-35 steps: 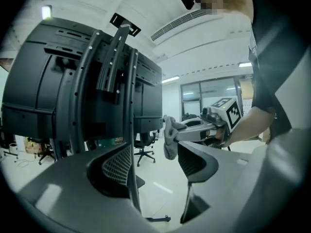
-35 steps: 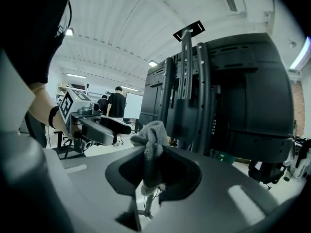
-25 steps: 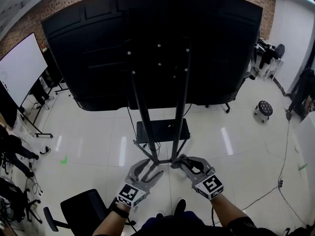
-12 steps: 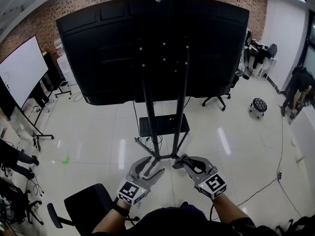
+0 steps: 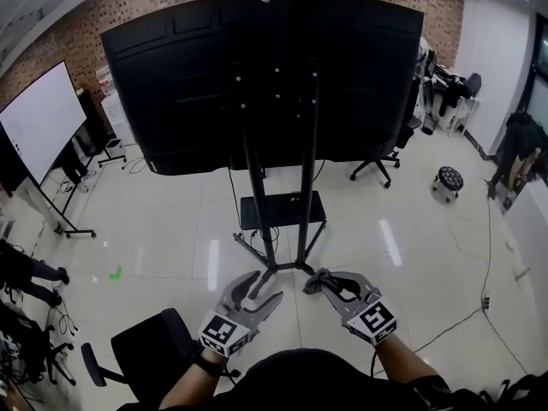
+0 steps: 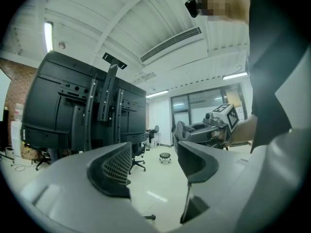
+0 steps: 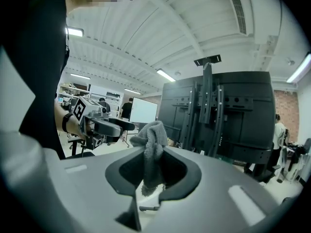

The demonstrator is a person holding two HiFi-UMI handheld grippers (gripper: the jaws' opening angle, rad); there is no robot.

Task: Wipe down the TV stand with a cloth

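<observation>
Fuzzy grey cloth [image 7: 151,149] bunched in clamped right gripper [image 5: 315,282] (left gripper [image 5: 264,287] gapes empty); TV stand [image 5: 276,208] farther off now.

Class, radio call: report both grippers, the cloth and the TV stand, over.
Left gripper open, empty. Right gripper shut on grey terry cloth. Black metal TV stand ahead, untouched. Only white tiled floor between.

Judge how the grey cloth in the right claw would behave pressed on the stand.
Likely floppy: the cloth bunches and droops where the right claw pinches it. Probably light: that small pinch holds it. Its fuzzy surface should drag, not slip, on the stand posts.
</observation>
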